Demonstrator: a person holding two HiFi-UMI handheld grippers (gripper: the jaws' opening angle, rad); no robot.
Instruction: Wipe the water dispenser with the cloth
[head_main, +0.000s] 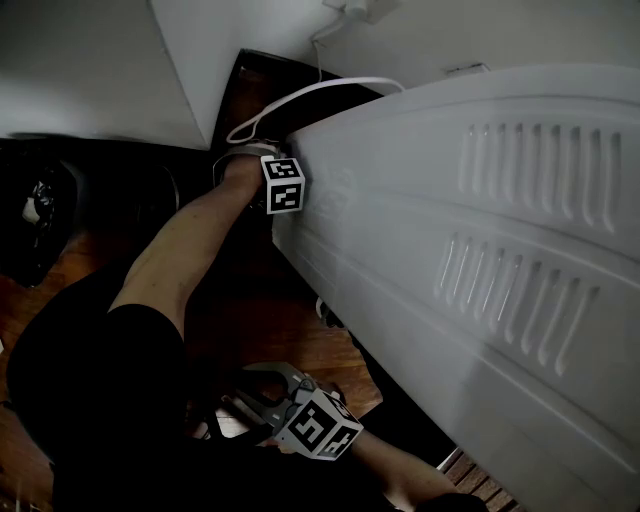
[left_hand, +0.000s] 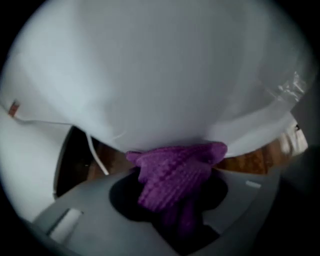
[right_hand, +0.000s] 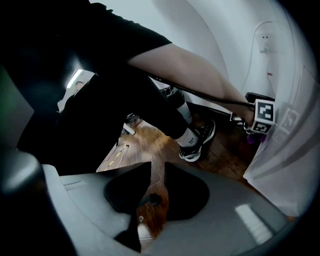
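Observation:
The white water dispenser (head_main: 480, 260) lies tilted across the right of the head view, its vented panel facing up. My left gripper (head_main: 275, 180) reaches down at its far left edge, with its fingertips hidden there. In the left gripper view this gripper (left_hand: 172, 200) is shut on a bunched purple cloth (left_hand: 172, 172), whose top presses against the dispenser's white surface (left_hand: 160, 75). My right gripper (head_main: 265, 400) hangs low near my body, away from the dispenser. Its jaws (right_hand: 157, 185) stand a narrow gap apart with only the floor showing between them. The right gripper view also catches the cloth (right_hand: 252, 140) beside the dispenser (right_hand: 285, 165).
A white cable (head_main: 300, 100) loops from the wall over the dispenser's far end. Wooden floor (head_main: 290, 340) lies below. My leg and shoe (right_hand: 197, 140) stand near the dispenser. Dark furniture (head_main: 60, 200) fills the left, under a white wall (head_main: 100, 60).

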